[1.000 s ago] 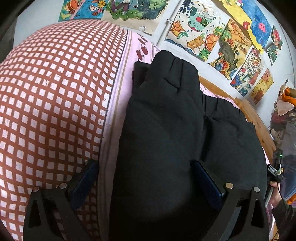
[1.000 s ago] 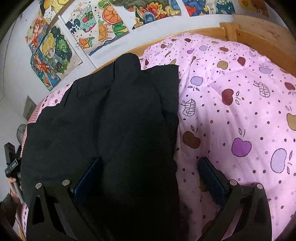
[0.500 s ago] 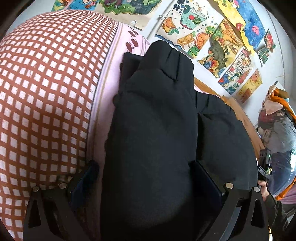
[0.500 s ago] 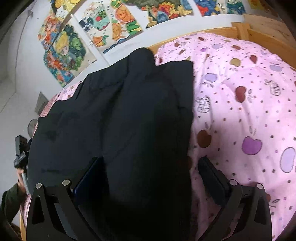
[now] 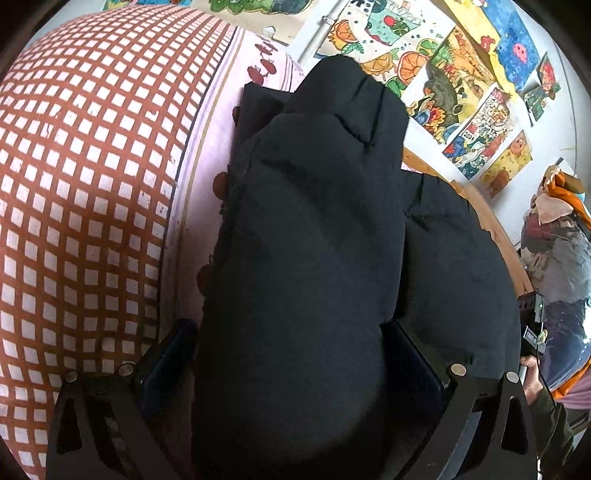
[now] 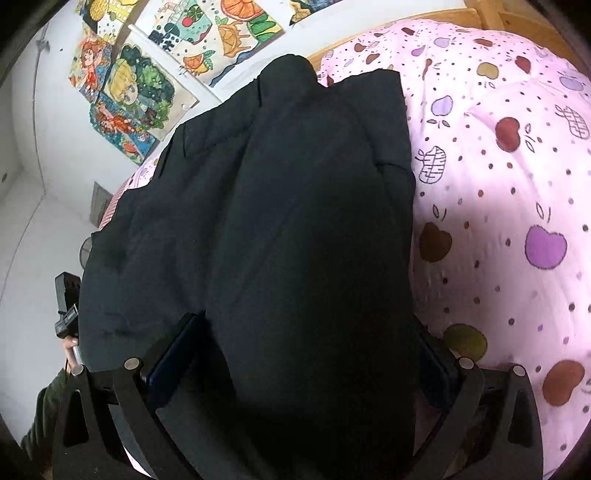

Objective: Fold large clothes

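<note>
The left gripper (image 5: 291, 354) stands with its jaws wide on either side of a thick fold of a bulky black padded coat (image 5: 314, 240), the cloth bulging up between the blue-lined fingers (image 5: 168, 358); whether the pads press it or merely bracket it cannot be told. The right gripper (image 6: 306, 350) is set the same way, wide around the coat's (image 6: 280, 206) other side, its grip equally unclear.

The coat lies on a bed, across a pink quilt printed with apples and dots (image 6: 517, 192). Its far end reaches toward the wooden bed frame (image 6: 480, 11) along the wall, its near end sits under both tools. To its left, in the left wrist view, a red-and-white checked cover (image 5: 81, 192) fills that side of the bed. Bright children's paintings (image 5: 461, 92) hang on the white wall behind.

By the look of it the garment is soft and puffy, heavier than a shirt and springy: folds are likely to loft back open unless pressed flat. The smooth shell may slide over itself and the quilt. A sound hold would likely be at the near hem corners or along a stitched seam, pinching both layers deep rather than at the rounded padding, which could slip from the jaws.
</note>
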{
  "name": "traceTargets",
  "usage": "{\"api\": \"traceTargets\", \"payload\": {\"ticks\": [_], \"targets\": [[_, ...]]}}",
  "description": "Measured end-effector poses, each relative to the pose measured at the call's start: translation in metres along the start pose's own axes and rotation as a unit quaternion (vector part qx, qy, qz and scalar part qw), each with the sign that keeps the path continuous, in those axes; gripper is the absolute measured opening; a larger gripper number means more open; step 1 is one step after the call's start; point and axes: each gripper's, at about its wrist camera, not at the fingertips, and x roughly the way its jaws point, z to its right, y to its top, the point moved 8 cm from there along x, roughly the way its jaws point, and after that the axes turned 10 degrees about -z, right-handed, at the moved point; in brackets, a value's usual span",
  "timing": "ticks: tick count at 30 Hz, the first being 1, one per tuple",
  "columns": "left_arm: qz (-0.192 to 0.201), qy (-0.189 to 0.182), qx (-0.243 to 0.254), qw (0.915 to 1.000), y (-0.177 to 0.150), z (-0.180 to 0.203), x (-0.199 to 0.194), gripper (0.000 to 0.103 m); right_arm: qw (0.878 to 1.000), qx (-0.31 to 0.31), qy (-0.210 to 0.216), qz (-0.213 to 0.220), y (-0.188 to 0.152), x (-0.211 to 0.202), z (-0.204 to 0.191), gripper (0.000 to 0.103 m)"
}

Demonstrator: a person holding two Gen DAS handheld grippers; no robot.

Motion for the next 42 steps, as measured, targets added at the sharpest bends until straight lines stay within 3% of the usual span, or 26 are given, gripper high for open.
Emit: {"api": "traceTargets", "payload": {"ticks": [6, 9, 12, 15, 21, 29, 42], "targets": [[-0.013, -0.004, -0.018, 0.9998, -0.001, 0.006, 0.004, 0.103, 1.0, 0.02, -0.017, 0.001, -0.001, -0.001, 0.001, 0.102], [-0.022, -0.013, -0.037, 0.999, -0.001, 0.009, 0.007, 0.098, 0.999, 0.027, -0.029, 0.006, 0.001, -0.002, 0.0, 0.102], [-0.036, -0.044, -0.092, 0.9941, -0.005, 0.008, 0.012, 0.088, 0.998, 0.036, -0.042, 0.011, 0.002, -0.003, -0.001, 0.102], [-0.032, -0.027, -0.103, 0.9938, -0.007, 0.006, 0.01, 0.085, 0.998, 0.039, -0.051, 0.015, 0.002, -0.004, -0.003, 0.1], [-0.024, -0.015, -0.113, 0.9932, -0.012, 0.007, 0.002, 0.069, 0.997, 0.036, -0.059, 0.023, -0.003, -0.012, -0.007, 0.082], [-0.009, -0.004, -0.104, 0.9945, -0.021, 0.004, -0.019, 0.049, 0.996, 0.02, -0.077, 0.032, -0.013, -0.036, -0.011, 0.046], [0.0, 0.024, -0.065, 0.9976, -0.026, 0.034, -0.037, 0.033, 0.995, -0.01, -0.095, 0.04, -0.023, -0.065, -0.028, 0.029]]}}
